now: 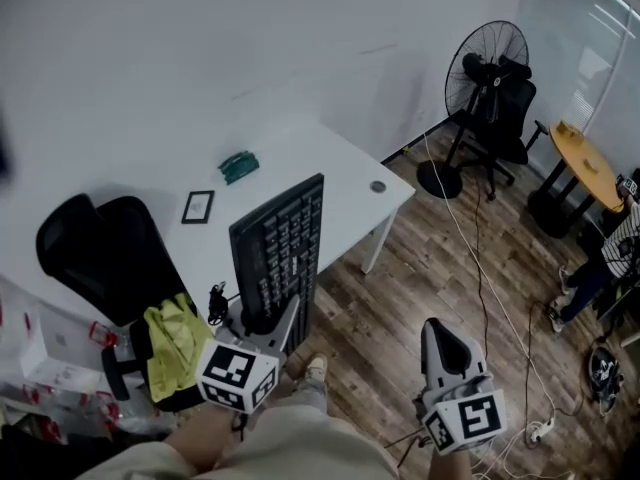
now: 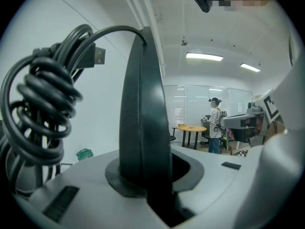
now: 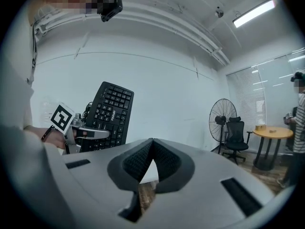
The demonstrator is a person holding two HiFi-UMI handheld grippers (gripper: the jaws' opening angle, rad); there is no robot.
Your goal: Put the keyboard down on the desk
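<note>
My left gripper (image 1: 268, 325) is clamped on the near edge of the black plastic computer keyboard (image 1: 280, 246), which is held up on end. Its coiled black cable (image 2: 42, 109) hangs just left of the jaws. The white rectangular desk (image 1: 345, 173) lies beyond. My right gripper (image 3: 151, 157) is closed and empty.

A black pedestal fan (image 1: 485, 73) is standing by the white wall (image 1: 200, 48), an office chair (image 1: 514, 120) sitting just behind it. Further right, a person in a striped shirt (image 1: 618, 248) is standing beside a round wooden table (image 1: 588, 163). A yellow-green cloth (image 1: 172, 343) is hanging over another black chair (image 1: 100, 253) at left. White cables (image 1: 478, 258) are trailing across the wooden floor (image 1: 400, 298). A small green object (image 1: 239, 165), perhaps a cloth, is lying near a black frame (image 1: 198, 206).
</note>
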